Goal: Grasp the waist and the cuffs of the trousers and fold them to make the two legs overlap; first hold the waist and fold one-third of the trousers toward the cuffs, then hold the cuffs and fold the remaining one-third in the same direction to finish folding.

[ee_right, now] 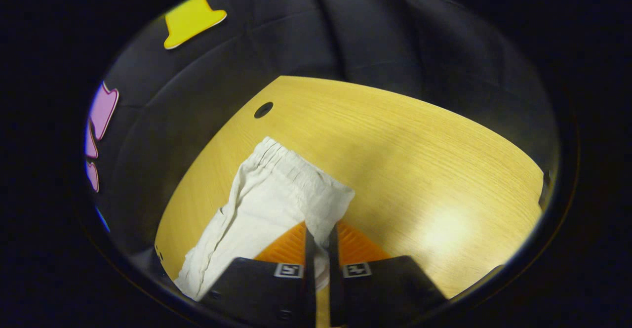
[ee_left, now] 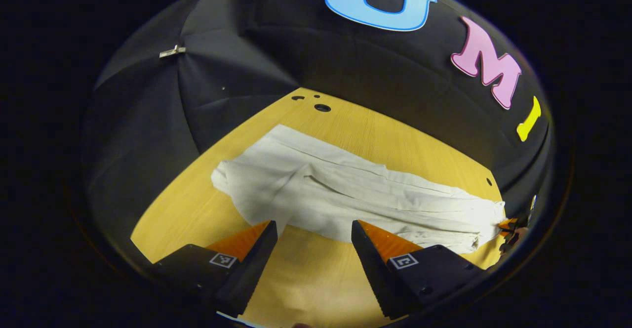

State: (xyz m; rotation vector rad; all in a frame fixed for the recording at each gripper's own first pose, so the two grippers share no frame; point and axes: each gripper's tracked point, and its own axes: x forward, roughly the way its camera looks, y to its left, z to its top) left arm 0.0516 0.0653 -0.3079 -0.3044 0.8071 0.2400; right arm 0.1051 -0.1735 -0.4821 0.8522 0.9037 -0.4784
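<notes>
left gripper [ee_left: 312, 231] wide open, empty, above table [ee_left: 306, 278] | right gripper [ee_right: 321, 234] pinching trousers [ee_right: 276, 194] waist corner | cuffs cut off at 7 o'clock

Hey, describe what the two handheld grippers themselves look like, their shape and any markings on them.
Each gripper, the left gripper and the right gripper, has two long tapering fingers on blocky black bodies. Every finger base carries a small square black-and-white tag. The left gripper's fingers have toothed, serrated inner edges. Ribbed surfaces run along the fingers.
</notes>
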